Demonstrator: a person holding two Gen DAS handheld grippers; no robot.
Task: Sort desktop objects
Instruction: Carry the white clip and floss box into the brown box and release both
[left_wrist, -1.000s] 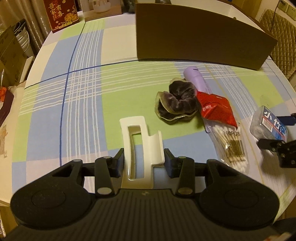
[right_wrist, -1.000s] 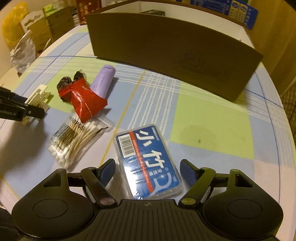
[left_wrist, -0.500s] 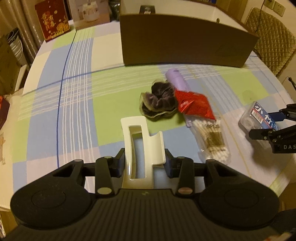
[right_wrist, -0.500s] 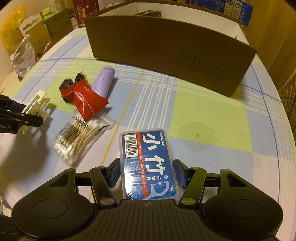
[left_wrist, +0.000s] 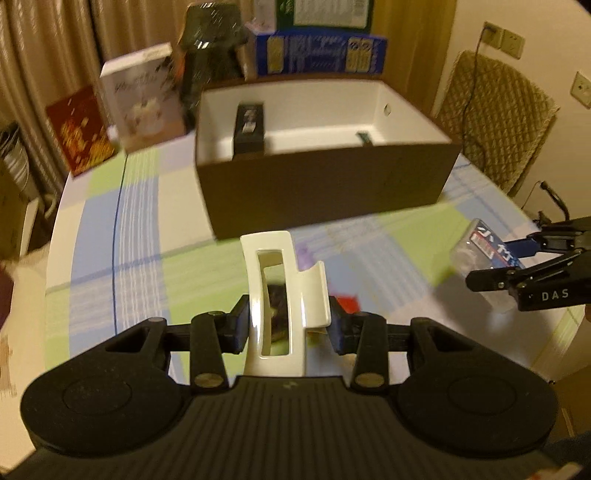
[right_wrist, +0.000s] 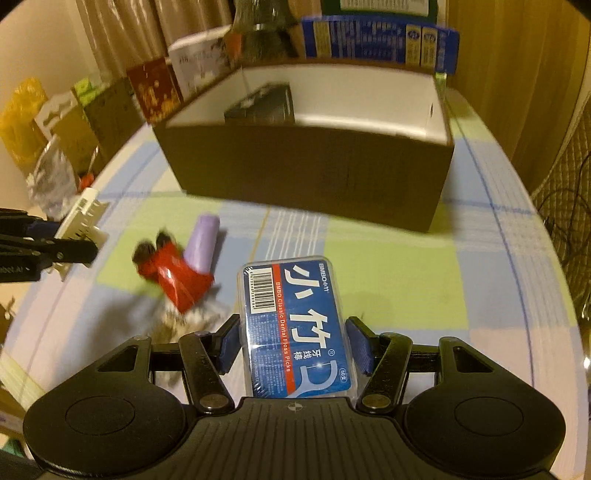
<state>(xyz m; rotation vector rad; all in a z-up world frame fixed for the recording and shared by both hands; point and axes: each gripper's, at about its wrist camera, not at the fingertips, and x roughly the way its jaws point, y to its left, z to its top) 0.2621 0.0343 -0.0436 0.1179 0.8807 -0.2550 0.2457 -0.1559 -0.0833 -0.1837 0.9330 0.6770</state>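
My left gripper (left_wrist: 288, 325) is shut on a white hair claw clip (left_wrist: 280, 291), held above the checked tablecloth. My right gripper (right_wrist: 291, 343) is shut on a blue floss pick box (right_wrist: 295, 325), also lifted off the table. Each gripper shows in the other's view: the right gripper (left_wrist: 491, 266) with the floss box (left_wrist: 484, 251) at the right, the left gripper (right_wrist: 70, 240) with the clip (right_wrist: 79, 218) at the left. The brown cardboard box (left_wrist: 325, 192) stands open ahead, with a dark item (left_wrist: 249, 125) inside. On the cloth lie a red packet (right_wrist: 177, 275), a purple tube (right_wrist: 201, 243), a blurred cotton swab bag (right_wrist: 184, 321) and a dark scrunchie (right_wrist: 147, 251).
Behind the brown box (right_wrist: 314, 170) stand a blue carton (left_wrist: 321, 53), a white box (left_wrist: 142, 98) and a red box (left_wrist: 79, 131). A quilted chair (left_wrist: 491, 118) is at the right. More packages (right_wrist: 55, 140) crowd the left table edge.
Both grippers rose off the table, carrying the clip and the floss box. The right jaws closed on the floss box. The view tilted up so the inside of the brown box shows.
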